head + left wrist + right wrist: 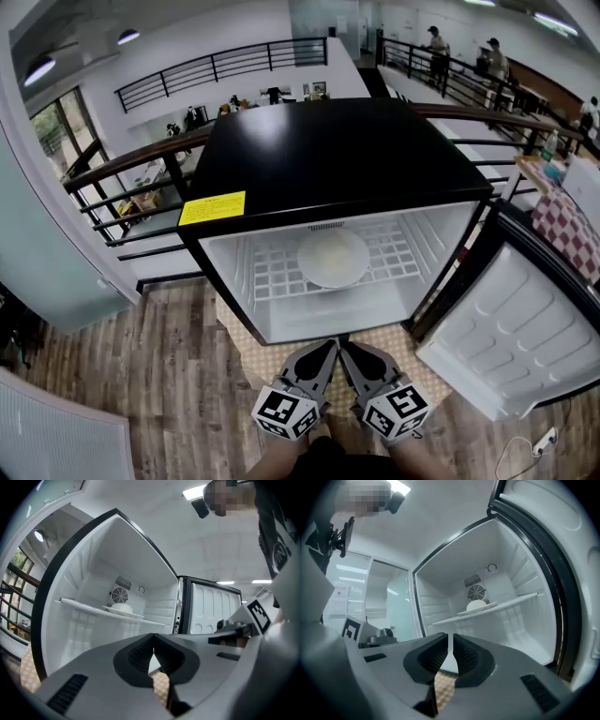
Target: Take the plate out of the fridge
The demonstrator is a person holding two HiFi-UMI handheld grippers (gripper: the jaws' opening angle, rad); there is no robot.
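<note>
Grey plastic, side by side and low in front of the person holding them: that was how the two tools looked from where I stood. The grey plastic left gripper (328,348) had its ribbed black pads (140,654) closed tip to tip with nothing between them. The grey plastic right gripper (350,350) just beside it was closed and empty too. Each carried a white cube with black square markers (286,412) at its rear. Both pointed level at the open cabinet ahead, well short of it.

Under them lay a beige checked mat (281,358) spread over the brown wood-plank floor (169,375). On the mat stood the small black fridge (337,150) with a white interior and a yellow label (213,208) stuck on its top near the front edge. Its white-lined door (497,328) was swung wide to the right.

Inside, a white wire shelf (267,274) ran across the compartment, and the round white plate (333,258) rested on it near the middle, apart from both tools. From the gripper views a pale rounded shape seemed to sit on it, though I could not tell what. A round fan grille (120,595) showed on the back wall behind it.

Beyond the fridge ran a black metal railing (225,66), and a few people (436,47) stood far off along it.
</note>
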